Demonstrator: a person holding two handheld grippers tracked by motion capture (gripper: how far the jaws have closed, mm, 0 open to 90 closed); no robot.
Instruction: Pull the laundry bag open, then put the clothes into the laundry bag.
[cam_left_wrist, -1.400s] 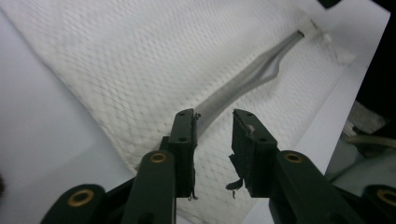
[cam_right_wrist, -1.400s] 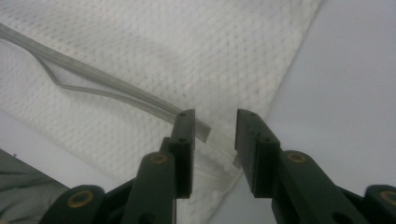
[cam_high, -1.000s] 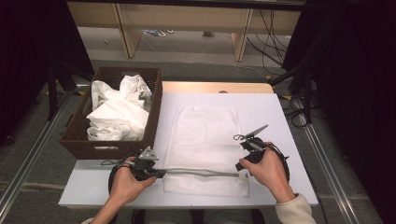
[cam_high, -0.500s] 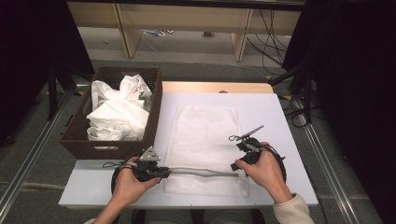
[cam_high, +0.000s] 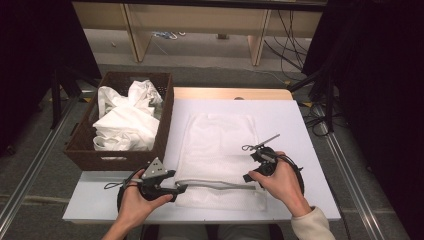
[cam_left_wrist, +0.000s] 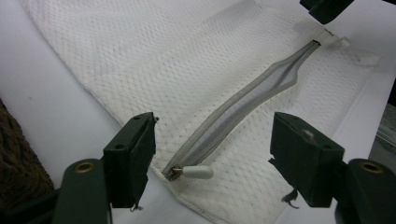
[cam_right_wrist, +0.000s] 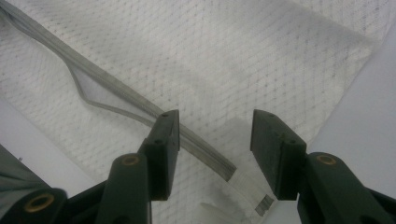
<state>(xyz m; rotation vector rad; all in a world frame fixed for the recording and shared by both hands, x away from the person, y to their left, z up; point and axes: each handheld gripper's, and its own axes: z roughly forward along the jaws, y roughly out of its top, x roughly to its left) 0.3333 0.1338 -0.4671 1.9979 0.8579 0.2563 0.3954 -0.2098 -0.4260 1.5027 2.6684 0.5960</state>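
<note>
A white mesh laundry bag (cam_high: 217, 157) lies flat on the white table (cam_high: 300, 130), with its zipper (cam_high: 215, 184) running along the side at 6 o'clock. The left gripper (cam_high: 181, 189) sits at the zipper's 9 o'clock end. Its jaws have just been opening and now stand wide, with the white zipper pull (cam_left_wrist: 196, 172) lying loose between them. The right gripper (cam_high: 248, 176) is at the 3 o'clock end. Its jaws have just been opening too and hold nothing. A brown basket (cam_high: 162, 135) of white cloths (cam_high: 125, 122) sits at 9 o'clock from the bag.

A mesh bag (cam_high: 215, 155) lies flat on the table (cam_high: 300, 130), reaching toward its near edge, its zipper (cam_high: 215, 183) running along that edge. A basket (cam_high: 120, 155) of cloths (cam_high: 125, 122) stands at the table's left edge.
</note>
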